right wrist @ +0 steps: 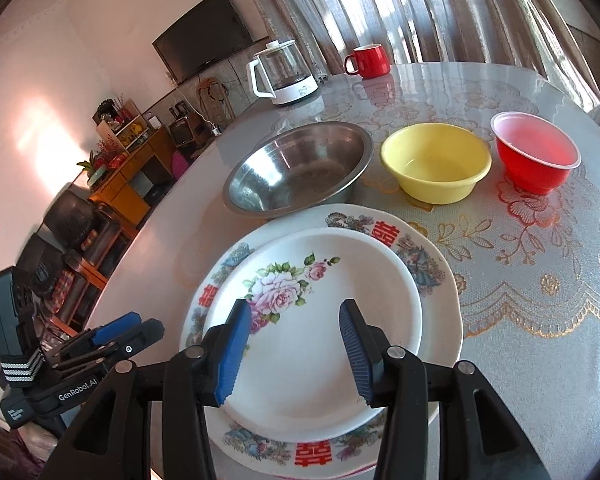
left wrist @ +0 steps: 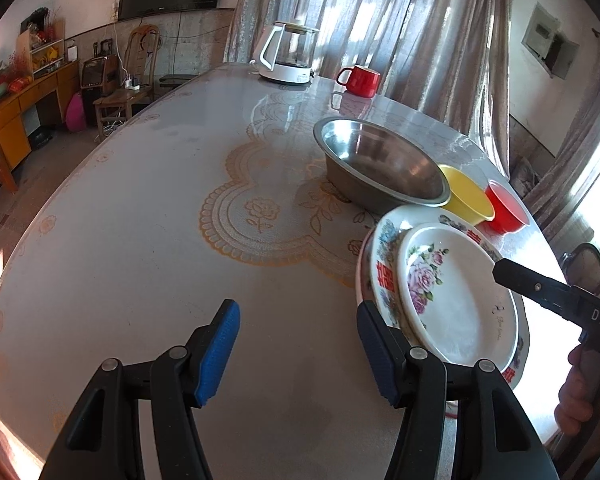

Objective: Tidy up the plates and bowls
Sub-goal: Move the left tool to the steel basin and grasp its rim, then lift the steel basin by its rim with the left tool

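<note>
Because the rose-patterned plate [right wrist: 332, 320] looks like glazed ceramic or melamine, it is probably stiff, smooth and slippery, and could chip if knocked; its thin raised rim is the likely place to pinch. It sits nested on the larger plate with red characters [right wrist: 384, 236], centre-bottom of the right wrist view and lower right of the left wrist view. Behind them, toward the top of the frame, stand the steel bowl [right wrist: 300, 168], the yellow bowl [right wrist: 436, 164] and the red plastic bowl [right wrist: 536, 156]; all three look light and stackable, the steel one being the widest.

Over the rose plate, the right gripper [right wrist: 296, 348] hangs with its fingers partly apart, holding nothing. At bottom centre of its own view, the left gripper [left wrist: 298, 352] has fingers spread wide and empty, with one pad [left wrist: 374, 348] just beside the plates' edge; whether it touches is unclear.
</note>
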The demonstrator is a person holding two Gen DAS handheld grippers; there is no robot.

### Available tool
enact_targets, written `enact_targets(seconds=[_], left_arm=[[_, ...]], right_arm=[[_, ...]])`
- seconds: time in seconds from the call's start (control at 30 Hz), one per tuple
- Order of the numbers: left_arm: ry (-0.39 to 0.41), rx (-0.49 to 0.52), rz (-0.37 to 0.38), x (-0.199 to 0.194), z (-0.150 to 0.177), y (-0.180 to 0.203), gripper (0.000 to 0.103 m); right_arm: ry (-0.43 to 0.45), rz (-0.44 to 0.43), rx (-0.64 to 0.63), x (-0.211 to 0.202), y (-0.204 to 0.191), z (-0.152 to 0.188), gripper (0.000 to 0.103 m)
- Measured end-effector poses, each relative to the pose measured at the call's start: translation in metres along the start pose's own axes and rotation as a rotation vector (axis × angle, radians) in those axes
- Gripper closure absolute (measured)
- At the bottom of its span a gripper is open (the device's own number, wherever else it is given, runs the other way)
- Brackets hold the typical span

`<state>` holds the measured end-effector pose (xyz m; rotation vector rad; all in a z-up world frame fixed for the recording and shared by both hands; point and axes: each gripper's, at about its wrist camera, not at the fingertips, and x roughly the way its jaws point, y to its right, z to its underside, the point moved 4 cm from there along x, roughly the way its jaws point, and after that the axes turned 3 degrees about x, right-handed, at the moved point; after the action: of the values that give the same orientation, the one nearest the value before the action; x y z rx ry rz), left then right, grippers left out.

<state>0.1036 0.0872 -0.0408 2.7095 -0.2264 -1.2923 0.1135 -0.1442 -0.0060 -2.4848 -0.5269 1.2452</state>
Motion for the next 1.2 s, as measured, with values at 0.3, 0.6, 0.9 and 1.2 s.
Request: enact_targets(seconds=[0.3,0.6,0.9,1.2], left_arm=[[0.048,0.002,-0.005,0.008,-0.039,-0.003,0.045],[0.048,-0.017,0.012,0.036,-0.076,-0.002,0.045],[0.042,-0.036,0.045,0.068,-0.106,0.004,0.048],[-0.03,-0.01,0.135,0.115,-0.122,0.018,0.075]], right_arm=[[0.024,0.0,0.032,0.017,0.005,-0.043,0.056],[-0.013,0.031,0.128,0.054,0.026,-0.077,0.056],[-0.042,0.078,0.123,0.085,0.027,-0.091,0.061],[-0.081,0.138,0.087,0.11,0.03,-0.097,0.073]])
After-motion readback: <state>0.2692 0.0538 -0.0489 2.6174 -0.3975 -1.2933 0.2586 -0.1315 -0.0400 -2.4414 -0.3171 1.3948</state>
